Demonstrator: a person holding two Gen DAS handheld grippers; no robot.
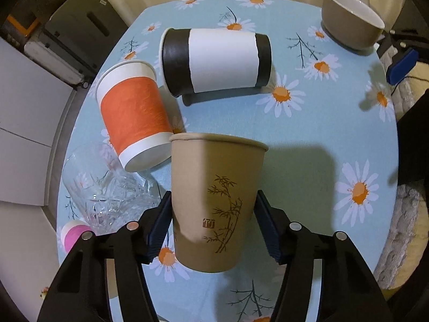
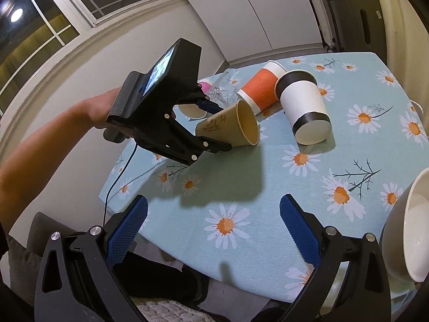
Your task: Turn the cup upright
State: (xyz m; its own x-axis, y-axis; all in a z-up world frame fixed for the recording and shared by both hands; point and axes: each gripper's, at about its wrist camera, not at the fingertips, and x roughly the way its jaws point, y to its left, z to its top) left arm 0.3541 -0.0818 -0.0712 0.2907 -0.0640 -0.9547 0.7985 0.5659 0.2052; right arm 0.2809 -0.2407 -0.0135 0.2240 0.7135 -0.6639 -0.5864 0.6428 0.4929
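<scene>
My left gripper (image 1: 214, 225) is shut on a tan paper cup (image 1: 214, 201) with a bamboo print. In the right wrist view that cup (image 2: 228, 126) is held off the table, lying tilted with its mouth facing the right gripper. An orange-and-white cup (image 1: 134, 115) and a black-and-white cup (image 1: 217, 59) lie on their sides on the daisy tablecloth (image 1: 308, 139), beyond the held cup. My right gripper (image 2: 214, 230) is open and empty, above the table's near edge.
A cut-glass tumbler (image 1: 107, 187) lies on its side left of the held cup, with a pink-and-white object (image 1: 72, 233) beside it. A grey bowl (image 1: 351, 18) stands at the far right; it also shows in the right wrist view (image 2: 407, 230). Cabinets and a window surround the table.
</scene>
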